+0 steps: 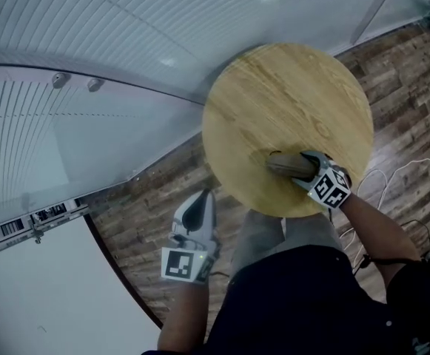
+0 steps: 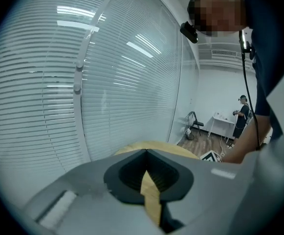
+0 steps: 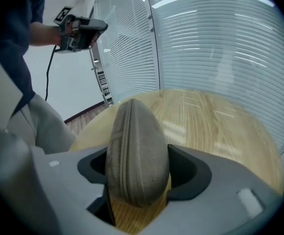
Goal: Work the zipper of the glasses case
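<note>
A grey-brown fabric glasses case (image 1: 283,162) lies near the front edge of the round wooden table (image 1: 289,95). My right gripper (image 1: 297,168) reaches onto it from the front. In the right gripper view the case (image 3: 134,141) stands on end between the jaws and fills the gap, with its zipper seam running down the side that faces the camera; the right gripper (image 3: 138,177) is shut on the case. My left gripper (image 1: 197,211) hangs off the table's left side over the floor, shut and holding nothing. In its own view the left gripper (image 2: 145,153) points toward the table edge (image 2: 156,147).
A curved glass wall with blinds (image 1: 89,87) runs behind and to the left of the table. Wooden floor (image 1: 414,87) surrounds it, with white cables (image 1: 403,172) at the right. The wearer's legs (image 1: 274,231) are close to the table's front. A person (image 2: 241,116) stands far off by a white desk.
</note>
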{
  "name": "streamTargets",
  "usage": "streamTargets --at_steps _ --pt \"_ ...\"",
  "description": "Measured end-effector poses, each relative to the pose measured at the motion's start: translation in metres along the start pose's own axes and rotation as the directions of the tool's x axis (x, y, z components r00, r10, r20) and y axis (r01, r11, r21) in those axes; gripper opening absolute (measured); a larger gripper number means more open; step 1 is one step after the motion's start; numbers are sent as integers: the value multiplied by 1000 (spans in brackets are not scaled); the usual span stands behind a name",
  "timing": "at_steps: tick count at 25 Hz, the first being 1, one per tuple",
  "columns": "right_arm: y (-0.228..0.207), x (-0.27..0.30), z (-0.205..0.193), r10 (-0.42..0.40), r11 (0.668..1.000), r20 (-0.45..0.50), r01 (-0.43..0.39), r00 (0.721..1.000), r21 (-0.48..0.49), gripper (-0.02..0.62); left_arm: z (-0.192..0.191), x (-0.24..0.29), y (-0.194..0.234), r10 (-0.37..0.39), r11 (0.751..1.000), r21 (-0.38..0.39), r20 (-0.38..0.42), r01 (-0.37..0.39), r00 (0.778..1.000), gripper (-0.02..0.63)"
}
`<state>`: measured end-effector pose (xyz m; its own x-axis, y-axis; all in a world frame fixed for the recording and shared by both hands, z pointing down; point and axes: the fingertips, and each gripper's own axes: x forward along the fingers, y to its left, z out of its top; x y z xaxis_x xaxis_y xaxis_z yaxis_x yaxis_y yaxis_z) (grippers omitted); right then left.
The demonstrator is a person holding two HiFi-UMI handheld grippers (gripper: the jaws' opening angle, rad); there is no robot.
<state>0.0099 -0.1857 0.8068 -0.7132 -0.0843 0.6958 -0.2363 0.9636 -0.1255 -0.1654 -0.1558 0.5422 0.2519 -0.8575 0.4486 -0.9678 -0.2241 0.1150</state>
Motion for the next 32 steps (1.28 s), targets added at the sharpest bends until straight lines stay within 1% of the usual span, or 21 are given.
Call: streamTargets --at_steps 3,5,6,8,10,12,14,16,18,20,21,23,25,27,29,30,32 --pt "-2 -6 -1 0 992 -7 1 1000 123 318 -3 -1 4 -3 1000 16 -20 3 1000 2" --pt "-8 -17 4 -25 980 10 22 1000 197 316 -6 3 4 -34 998 42 -41 36 999 2" --pt "-13 -22 10 -42 975 24 35 999 219 314 -7 7 6 -50 997 52 -40 53 998 2" --pt "-15 -35 20 -71 968 40 59 997 242 309 -5 15 9 -70 996 56 -19 71 997 2" --pt "-11 -46 22 -91 968 25 82 996 237 297 -6 21 9 -85 995 53 6 85 996 2" --pt "-7 -51 22 -106 969 12 101 994 224 293 -8 27 9 -103 994 47 14 103 995 2" --pt "-6 -55 22 -118 966 22 110 993 235 292 -8 30 6 -120 992 30 20 120 993 2" --pt "-6 -62 26 -129 959 55 111 990 262 291 -8 30 2 -136 991 9 21 136 990 2" --pt "-6 -70 32 -143 949 97 109 985 296 291 -13 27 2 -136 991 3 7 136 991 2" --pt "-8 -77 42 -160 936 146 104 976 335 291 -20 25 4 -132 991 1 -2 132 991 2" --pt "-9 -81 48 -170 930 174 99 970 355 291 -21 23 3 -142 990 -6 2 142 990 2" --pt "-8 -95 63 -189 918 230 89 955 386 291 -20 17 -8 -203 978 -34 32 204 979 3" --pt "-7 -112 80 -207 913 276 84 939 399 291 -15 11 -22 -280 956 -72 73 285 957 5" --pt "-5 -130 99 -225 915 319 88 921 393 291 -12 9 -28 -318 940 -98 101 327 943 40" --pt "-4 -146 119 -241 921 361 94 901 379 291 -14 9 -29 -352 929 -77 109 361 929 78" --pt "-2 -154 130 -246 922 383 94 890 374 291 -14 9 -32 -380 920 -58 108 387 919 101" --pt "1 -173 149 -255 923 423 87 870 376 291 -5 8 -48 -443 892 -40 119 450 889 145"
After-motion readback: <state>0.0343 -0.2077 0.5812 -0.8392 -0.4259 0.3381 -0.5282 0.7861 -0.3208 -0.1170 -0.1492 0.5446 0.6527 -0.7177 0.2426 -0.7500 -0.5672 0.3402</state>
